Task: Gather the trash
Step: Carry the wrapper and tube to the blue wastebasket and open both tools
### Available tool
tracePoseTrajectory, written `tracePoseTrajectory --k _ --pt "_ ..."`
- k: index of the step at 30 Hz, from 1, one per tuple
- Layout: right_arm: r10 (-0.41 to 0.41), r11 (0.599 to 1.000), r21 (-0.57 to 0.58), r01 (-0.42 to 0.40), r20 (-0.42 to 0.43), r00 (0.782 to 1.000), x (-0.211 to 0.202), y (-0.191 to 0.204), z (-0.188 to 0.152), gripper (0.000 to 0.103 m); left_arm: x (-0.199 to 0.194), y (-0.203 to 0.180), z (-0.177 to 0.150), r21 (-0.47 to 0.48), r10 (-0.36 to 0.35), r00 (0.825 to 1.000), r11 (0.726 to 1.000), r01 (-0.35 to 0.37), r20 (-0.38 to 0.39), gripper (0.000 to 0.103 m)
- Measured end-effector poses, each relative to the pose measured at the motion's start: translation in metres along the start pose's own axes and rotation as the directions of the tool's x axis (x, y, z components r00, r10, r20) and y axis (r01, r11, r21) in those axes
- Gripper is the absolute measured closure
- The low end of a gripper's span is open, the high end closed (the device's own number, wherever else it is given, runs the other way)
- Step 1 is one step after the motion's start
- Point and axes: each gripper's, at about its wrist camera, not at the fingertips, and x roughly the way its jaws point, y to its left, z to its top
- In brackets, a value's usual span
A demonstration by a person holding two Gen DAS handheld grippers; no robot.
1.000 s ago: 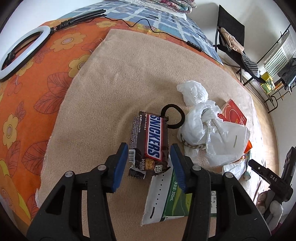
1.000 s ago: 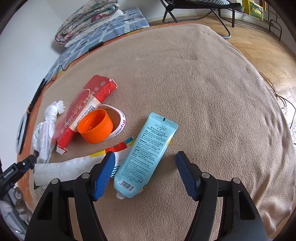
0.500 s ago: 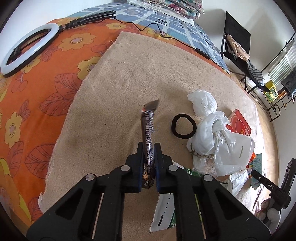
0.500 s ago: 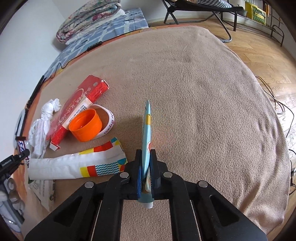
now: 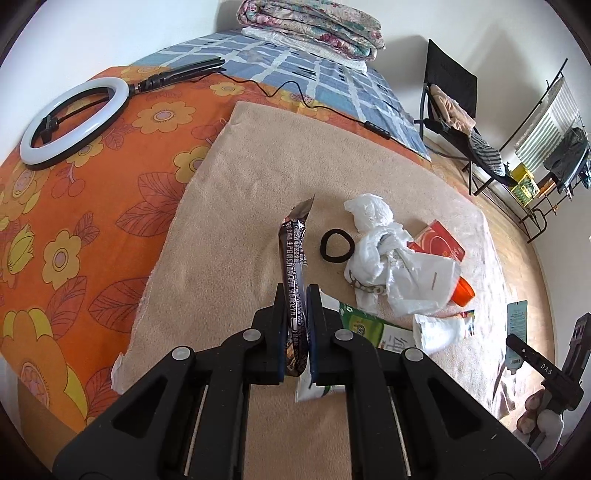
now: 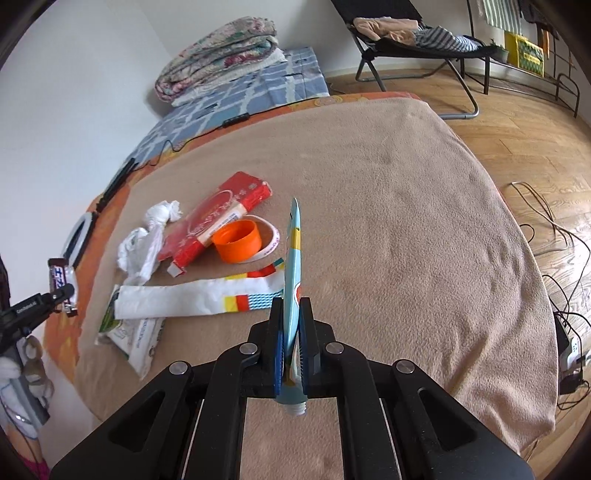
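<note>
My left gripper (image 5: 296, 295) is shut on a brown Snickers wrapper (image 5: 294, 251), held edge-on above the beige blanket (image 5: 240, 229). My right gripper (image 6: 291, 306) is shut on a light blue tube (image 6: 294, 258), also edge-on and lifted. On the blanket lie a white plastic bag (image 5: 391, 258), a black hair tie (image 5: 335, 245), a red box (image 6: 214, 218), an orange cap (image 6: 236, 240), a green and white carton (image 5: 365, 328) and a white wrapper with coloured squares (image 6: 192, 291). In the right wrist view the left gripper with the Snickers wrapper (image 6: 59, 277) shows at the far left.
An orange flowered sheet (image 5: 74, 184) lies left of the blanket, with a ring light (image 5: 70, 122) and its cable on it. Folded quilts (image 5: 314, 26) sit at the back. A black folding chair (image 6: 413, 40) and cables (image 6: 546, 229) stand on the wooden floor to the right.
Both grippers closed, the left on the Snickers wrapper and the right on the blue tube, then rose with them; both pieces now hang edge-on above the blanket.
</note>
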Motion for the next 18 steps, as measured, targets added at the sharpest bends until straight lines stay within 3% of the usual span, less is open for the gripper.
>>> tracePoseTrajectory --k 7,18 --pt "0.067 0.992 -0.105 -0.065 0.016 0.998 -0.041 0.034 -0.036 0.098 -0.042 -0.025 -0.046 0.091 -0.057 0.998 0.994 0.058 -0.014 0.096" --pt "0.115 0.960 -0.253 -0.124 -0.050 0.992 -0.068 0.081 -0.116 0.098 -0.076 -0.059 -0.141 0.205 -0.121 0.987 0.969 0.140 -0.102 0.096"
